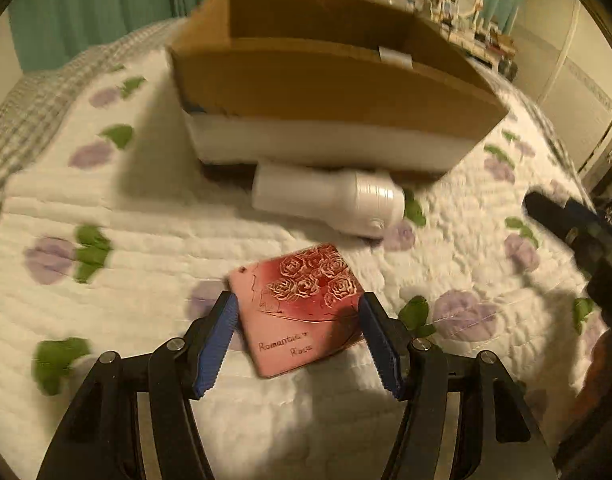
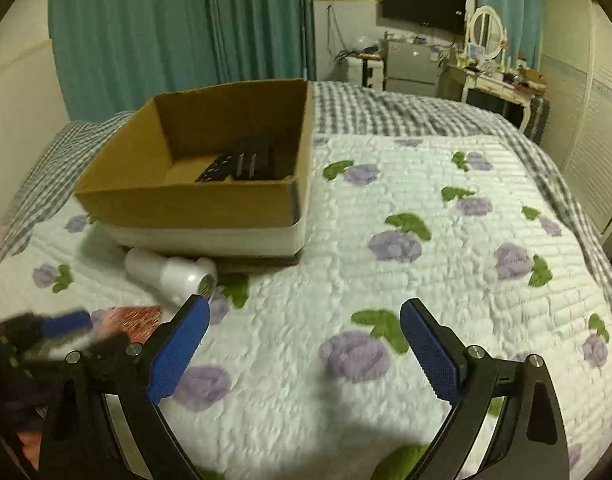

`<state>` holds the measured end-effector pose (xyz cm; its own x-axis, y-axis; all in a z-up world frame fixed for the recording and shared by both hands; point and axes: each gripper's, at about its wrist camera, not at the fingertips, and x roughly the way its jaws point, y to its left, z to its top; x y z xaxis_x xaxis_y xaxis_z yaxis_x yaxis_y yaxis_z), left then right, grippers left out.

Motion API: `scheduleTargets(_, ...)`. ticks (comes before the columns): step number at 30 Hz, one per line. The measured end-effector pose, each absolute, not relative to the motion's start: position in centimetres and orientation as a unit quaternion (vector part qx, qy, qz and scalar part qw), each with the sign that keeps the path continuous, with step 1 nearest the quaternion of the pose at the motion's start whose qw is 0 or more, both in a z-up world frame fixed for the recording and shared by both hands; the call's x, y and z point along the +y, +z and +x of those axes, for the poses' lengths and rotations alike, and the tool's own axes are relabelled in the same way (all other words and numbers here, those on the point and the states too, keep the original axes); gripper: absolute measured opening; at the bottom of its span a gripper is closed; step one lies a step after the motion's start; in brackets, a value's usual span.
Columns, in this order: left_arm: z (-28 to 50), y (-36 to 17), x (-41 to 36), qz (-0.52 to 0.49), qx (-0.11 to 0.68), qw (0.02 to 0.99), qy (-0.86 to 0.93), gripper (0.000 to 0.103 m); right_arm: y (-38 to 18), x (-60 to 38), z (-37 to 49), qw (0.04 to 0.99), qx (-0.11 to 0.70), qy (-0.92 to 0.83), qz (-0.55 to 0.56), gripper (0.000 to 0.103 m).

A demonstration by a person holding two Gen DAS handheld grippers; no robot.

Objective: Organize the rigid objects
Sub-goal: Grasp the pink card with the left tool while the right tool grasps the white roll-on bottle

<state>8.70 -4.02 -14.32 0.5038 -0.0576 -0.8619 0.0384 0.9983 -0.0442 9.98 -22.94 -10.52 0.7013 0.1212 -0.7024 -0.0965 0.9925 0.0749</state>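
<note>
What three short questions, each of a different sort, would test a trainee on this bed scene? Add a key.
1. True or false: the left gripper is clamped on the pink card.
2. What lies in front of the cardboard box? A) white bottle B) mug C) shoe
3. Fill in: the right gripper holds ____.

Key: 1 false, its fingers sit open on either side; 2 A, the white bottle; 3 nothing.

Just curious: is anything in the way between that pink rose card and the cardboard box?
Yes. A white bottle lies on its side between the pink card and the cardboard box, against the box's front. The left tongs straddle the card, open.
</note>
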Motion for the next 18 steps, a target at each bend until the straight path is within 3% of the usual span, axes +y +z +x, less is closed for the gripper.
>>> scheduleTargets(7,10.9,-16.5,-4.5,-0.016,0.530,0.848,-0.022,0.081,-11.3,-23.0,10.9,0.919,0.389,0.057,0.035,0.097)
scheduleTargets(11,10.6,-16.6,-5.2,0.016,0.527,0.849,-0.021,0.081,-11.5,-22.5,10.7,0.917,0.393,0.054,0.024,0.097)
scheduleTargets(16,8.3,-14.3,-3.5,-0.020,0.489,0.871,-0.033,0.074,-11.4,-22.1,10.3,0.917,0.392,0.067,0.017,0.097)
scheduleTargets(17,7.5,-13.3,-3.2,-0.011,0.472,0.881,-0.027,0.065,-11.4,-21.8,10.2,0.918,0.390,0.069,0.009,0.097)
scheduleTargets(18,7.0,-12.6,-2.9,0.001,0.457,0.889,-0.017,0.032,-11.3,-21.5,10.1,0.919,0.387,0.072,0.003,0.097)
